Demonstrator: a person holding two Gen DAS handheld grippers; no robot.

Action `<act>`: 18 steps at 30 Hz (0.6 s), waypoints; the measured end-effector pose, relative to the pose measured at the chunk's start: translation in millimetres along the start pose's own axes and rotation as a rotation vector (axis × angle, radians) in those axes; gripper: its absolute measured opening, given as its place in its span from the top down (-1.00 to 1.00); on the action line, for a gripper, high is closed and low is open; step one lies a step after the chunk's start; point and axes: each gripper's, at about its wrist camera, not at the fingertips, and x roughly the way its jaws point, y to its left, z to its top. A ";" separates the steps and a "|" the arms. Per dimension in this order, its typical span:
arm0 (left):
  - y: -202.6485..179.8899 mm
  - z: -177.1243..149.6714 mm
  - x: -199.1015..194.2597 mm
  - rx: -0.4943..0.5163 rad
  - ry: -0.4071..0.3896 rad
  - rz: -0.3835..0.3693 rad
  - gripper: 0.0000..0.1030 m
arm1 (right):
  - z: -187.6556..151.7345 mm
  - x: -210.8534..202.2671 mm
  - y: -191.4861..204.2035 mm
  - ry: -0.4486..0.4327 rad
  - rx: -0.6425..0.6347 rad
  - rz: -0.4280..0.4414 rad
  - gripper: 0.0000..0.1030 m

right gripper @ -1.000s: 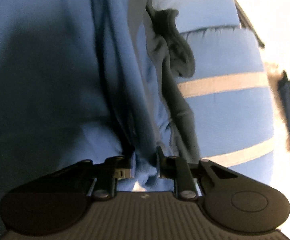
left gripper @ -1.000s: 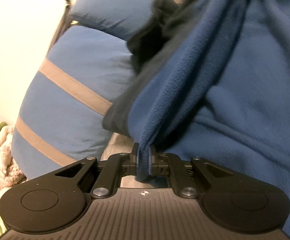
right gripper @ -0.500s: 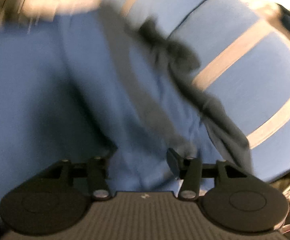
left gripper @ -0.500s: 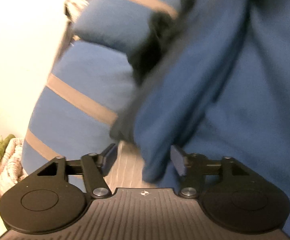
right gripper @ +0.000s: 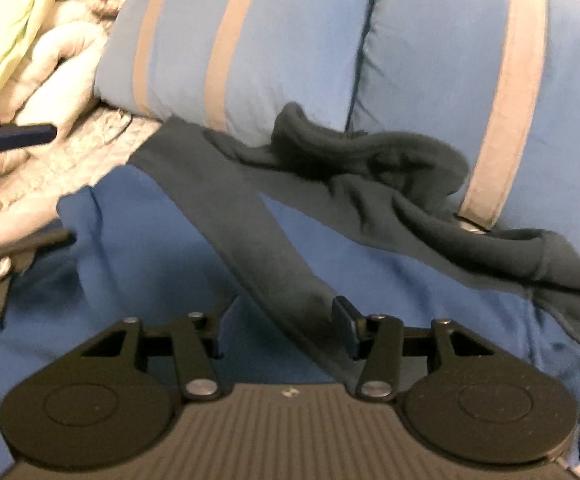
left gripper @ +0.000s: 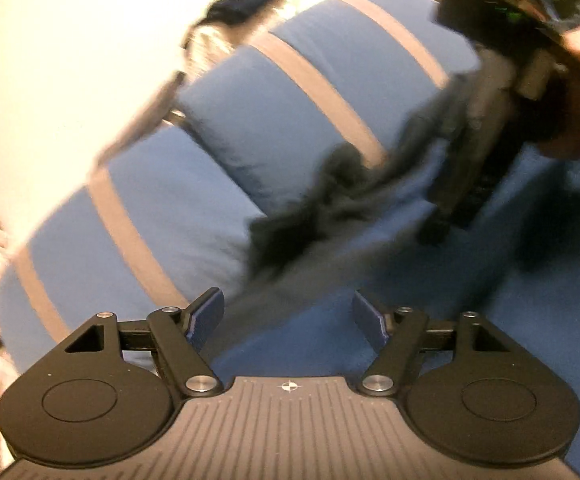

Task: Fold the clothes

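Letting go, we have both claws off the blue fleece (right gripper: pixel 138 240) they pinched a second ago: the left claw (left gripper: pixel 288 316) is opening, the right claw (right gripper: pixel 286 328) closing slightly, both empty. The fleece lies spread against the striped pillows (right gripper: pixel 290 40), ready for regrasping.

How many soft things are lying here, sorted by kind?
Blue pillows with tan stripes: 2
Blue fleece garment with dark grey trim: 1
Pale knitted blanket: 1
Pale green cloth: 1
Total: 5
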 end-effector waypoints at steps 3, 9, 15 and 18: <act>-12.9 -3.5 3.0 0.094 -0.010 -0.019 -0.37 | -5.0 10.0 -3.2 0.037 -0.001 -0.010 0.51; -37.9 -4.1 7.0 0.228 -0.061 -0.066 -0.37 | -2.2 20.6 -12.3 0.055 0.019 -0.036 0.71; -53.1 -4.1 11.2 0.288 -0.088 -0.125 -0.36 | 1.7 29.4 -25.7 0.056 0.079 -0.027 0.71; -60.4 -6.0 13.6 0.345 -0.084 -0.158 -0.36 | 0.7 28.3 -29.1 0.058 0.098 -0.006 0.71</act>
